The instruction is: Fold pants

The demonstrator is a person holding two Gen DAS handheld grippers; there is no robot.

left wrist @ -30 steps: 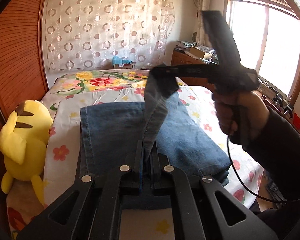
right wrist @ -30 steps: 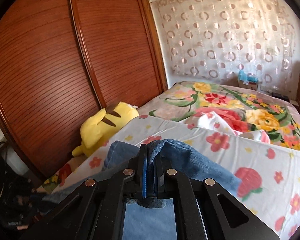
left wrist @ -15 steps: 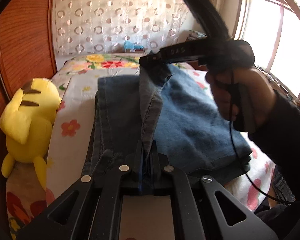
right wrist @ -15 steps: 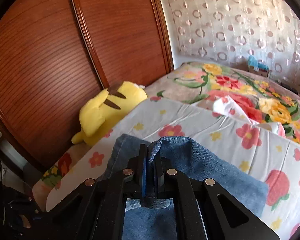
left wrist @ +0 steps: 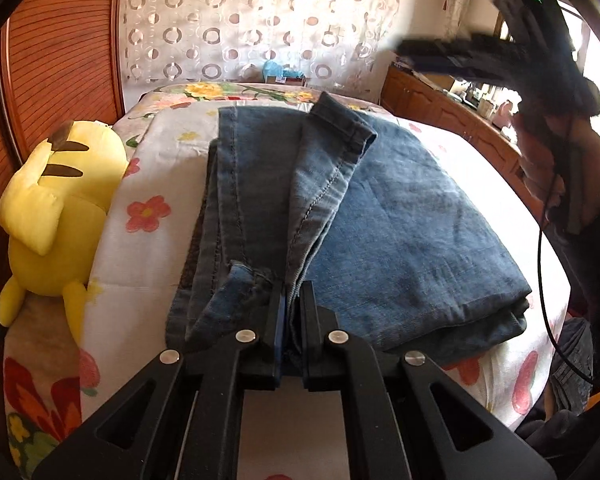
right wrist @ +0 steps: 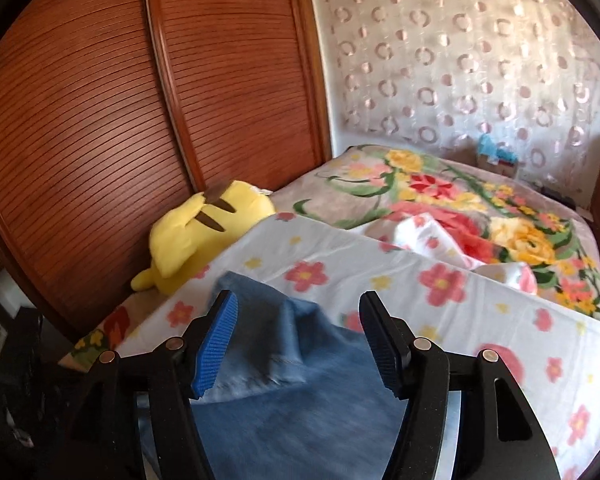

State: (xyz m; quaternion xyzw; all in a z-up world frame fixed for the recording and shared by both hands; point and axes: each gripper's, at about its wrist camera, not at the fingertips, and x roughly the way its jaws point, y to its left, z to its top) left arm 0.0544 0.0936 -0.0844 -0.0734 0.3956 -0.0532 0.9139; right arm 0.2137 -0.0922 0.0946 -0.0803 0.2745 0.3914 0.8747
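Observation:
Blue denim pants lie folded on the flowered bedsheet. A loose leg end with its hem lies across the top of the stack. My left gripper is shut on the near edge of that fabric. My right gripper is open, its blue pads wide apart above the pants, touching nothing. In the left wrist view the right gripper is held high at the upper right, blurred.
A yellow plush toy lies at the bed's left edge against the wooden wardrobe doors. A floral blanket covers the far bed. A wooden dresser stands right. A patterned curtain hangs behind.
My right gripper opened and let go of the pant leg end, which dropped onto the folded stack. It then lifted up and right. My left gripper stayed shut on the fabric.

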